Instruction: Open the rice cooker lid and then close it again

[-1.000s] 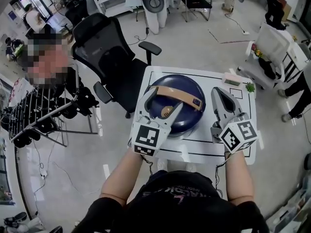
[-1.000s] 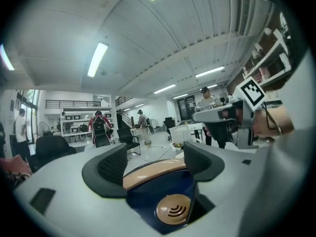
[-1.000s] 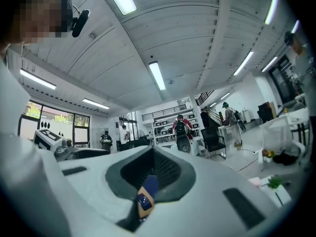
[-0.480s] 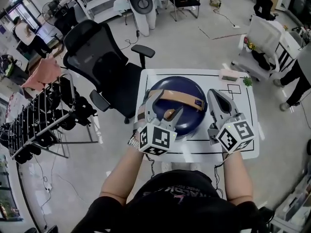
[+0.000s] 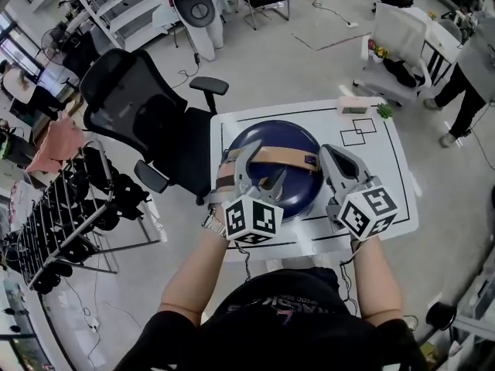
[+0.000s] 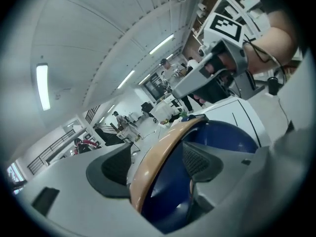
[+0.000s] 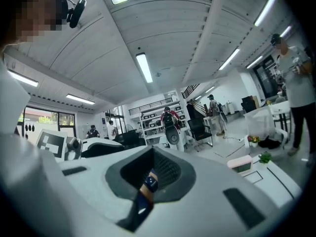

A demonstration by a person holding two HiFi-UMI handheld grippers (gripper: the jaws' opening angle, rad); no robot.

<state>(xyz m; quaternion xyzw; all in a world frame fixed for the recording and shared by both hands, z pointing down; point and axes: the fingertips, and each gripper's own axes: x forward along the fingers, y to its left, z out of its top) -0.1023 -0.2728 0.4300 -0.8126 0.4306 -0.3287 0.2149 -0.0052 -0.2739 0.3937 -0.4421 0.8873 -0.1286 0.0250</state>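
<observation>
So: rice cooker (image 5: 271, 134) is a dark blue dome with a tan handle (image 5: 282, 155) lying across the top, small blue tag at the handle's right end. The lid looks down, and the cooker sits at the left of the white desk (image 5: 379, 161), inside its black outline. Left gripper (image 5: 259, 168) is over the dome with its fingers (image 6: 116, 169) apart, one on each side of the handle; I can't confirm either pad touches it. Right gripper (image 5: 329, 153) has its fingers together with nothing between them, over the desk just beside the cooker's right flank. The left gripper view gives the handle close up, running between the pads with blue lid under it and the right gripper behind. The right gripper view gives only a sliver of the tan-and-blue handle end through the slot at its fingertips, plus a pink box (image 7: 242, 163) and a small green plant (image 7: 265, 157) at the desk's far edge. Only the head view shows the black office chair (image 5: 147, 122) left of the desk.
</observation>
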